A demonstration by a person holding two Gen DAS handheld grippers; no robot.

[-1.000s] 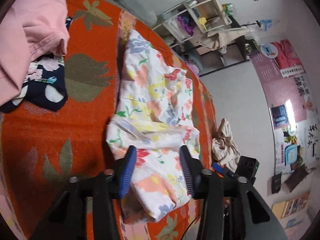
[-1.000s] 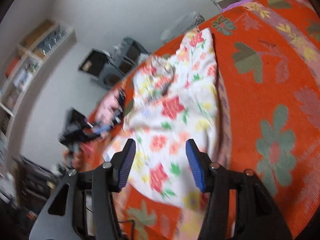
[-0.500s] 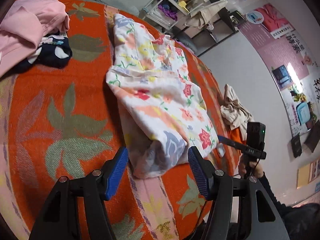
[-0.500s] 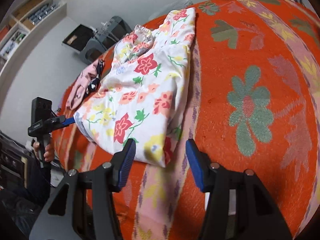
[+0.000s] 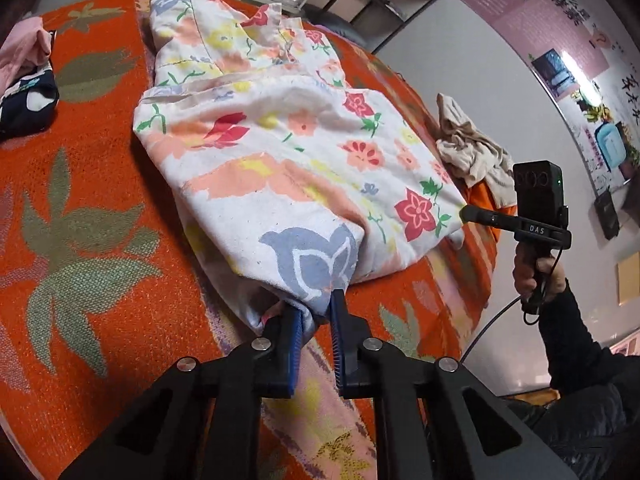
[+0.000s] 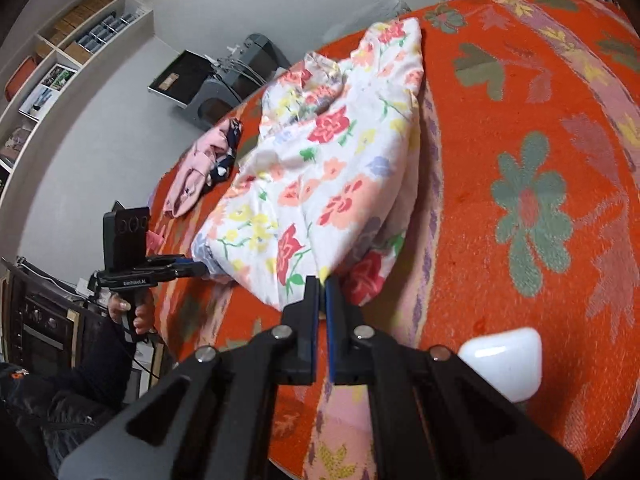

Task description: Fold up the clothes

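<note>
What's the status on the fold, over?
Left gripper shut on the floral garment at its near corner. Right gripper shut on the other near corner. Garment flat on orange blanket. Nothing blocking; pink clothes lie clear.

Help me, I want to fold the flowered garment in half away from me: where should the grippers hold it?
Grip the flowered garment at its two near hem corners, coming in low from the bed's near edge. The hem lies closest and bunches up off the blanket. The left gripper and the right gripper already pinch there.
</note>
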